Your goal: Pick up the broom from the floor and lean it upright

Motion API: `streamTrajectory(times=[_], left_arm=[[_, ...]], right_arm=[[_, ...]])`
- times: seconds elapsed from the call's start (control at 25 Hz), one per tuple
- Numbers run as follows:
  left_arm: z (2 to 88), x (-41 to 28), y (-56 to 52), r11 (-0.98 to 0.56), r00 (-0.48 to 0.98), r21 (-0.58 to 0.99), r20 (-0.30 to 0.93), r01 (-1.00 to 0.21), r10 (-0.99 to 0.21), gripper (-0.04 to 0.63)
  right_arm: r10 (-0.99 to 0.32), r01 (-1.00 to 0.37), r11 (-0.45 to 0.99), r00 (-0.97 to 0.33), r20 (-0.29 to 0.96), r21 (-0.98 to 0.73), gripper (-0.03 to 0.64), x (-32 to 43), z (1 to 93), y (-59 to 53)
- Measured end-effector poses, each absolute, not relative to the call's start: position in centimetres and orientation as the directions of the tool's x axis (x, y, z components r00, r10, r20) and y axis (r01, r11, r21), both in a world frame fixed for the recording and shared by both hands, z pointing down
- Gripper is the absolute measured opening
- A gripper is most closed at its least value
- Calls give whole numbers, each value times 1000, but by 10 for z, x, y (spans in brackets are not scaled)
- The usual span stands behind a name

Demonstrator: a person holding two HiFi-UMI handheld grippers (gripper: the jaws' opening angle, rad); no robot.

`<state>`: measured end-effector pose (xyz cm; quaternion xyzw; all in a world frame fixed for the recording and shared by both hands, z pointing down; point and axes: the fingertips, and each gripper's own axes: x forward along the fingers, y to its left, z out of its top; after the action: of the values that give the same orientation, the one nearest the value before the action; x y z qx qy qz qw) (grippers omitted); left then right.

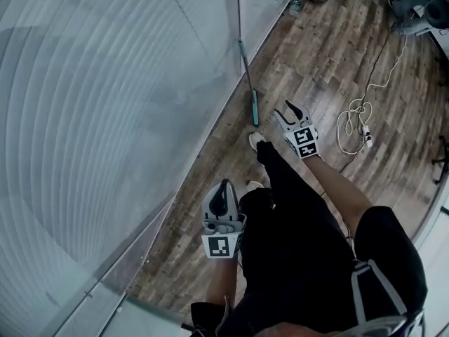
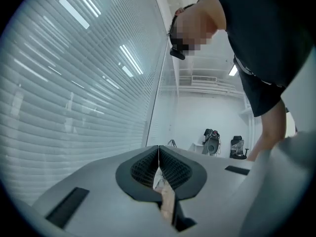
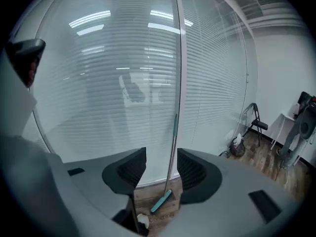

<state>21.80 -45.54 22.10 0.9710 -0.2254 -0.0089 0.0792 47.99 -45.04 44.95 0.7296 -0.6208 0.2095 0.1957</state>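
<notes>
The broom (image 1: 249,83) is standing up. Its long stick leans on the glass wall (image 1: 105,118), and its green brush end sits on the wood floor (image 1: 316,69) right at the bottom of that wall. So the main job looks done: the broom is off the floor and leaning upright.

The right gripper (image 1: 284,112) is near the glass wall, just beside the brush end but not touching it. Its jaws are wide apart and hold nothing. In the right gripper view the broom shows through the gap between the jaws, but it is farther off, by the wall.

The left gripper (image 1: 226,188) is also close to the glass wall, farther along from the broom. Its jaws are pressed tight together with nothing in them.

I think this is the letting-go step. Next, both hands should keep away so they do not bump the stick. The broom might slide along the smooth glass, so it is worth watching to see that it stays up.
</notes>
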Motion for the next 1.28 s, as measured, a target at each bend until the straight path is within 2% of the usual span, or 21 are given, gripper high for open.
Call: streamTrajectory(times=[0.16,0.4,0.44,0.52,0.6,0.72,0.96,1.28], left_arm=[[170,185,-419,-878,887,143,2,-458,-462,18],[146,145,-386,-848,862,163,39,-505,-506,18],[136,141,-385,-835,848,165,19,-525,-530,18],[118,136,-387,-810,819,170,-23,-562,-573,18],[106,136,-387,-791,798,174,-46,-586,-601,18],[86,152,-371,-793,792,187,-97,-580,-602,18],[67,193,-343,-818,813,105,-93,-566,-574,18],[61,222,-326,-841,840,150,-89,-520,-535,18]], right_arm=[[-842,-988,-140,85,533,-64,185,407,363,-369],[-900,-997,43,-66,430,-65,184,321,255,-327],[-915,-996,61,-79,395,-58,170,315,235,-323],[-947,-994,90,-107,303,-67,45,306,196,-322],[-964,-982,152,-173,201,-115,20,294,160,-328],[-959,-955,258,-272,86,-144,18,280,114,-334],[-966,-955,254,-259,14,-152,18,277,74,-336],[-962,-956,273,-270,-44,-106,17,280,59,-316]])
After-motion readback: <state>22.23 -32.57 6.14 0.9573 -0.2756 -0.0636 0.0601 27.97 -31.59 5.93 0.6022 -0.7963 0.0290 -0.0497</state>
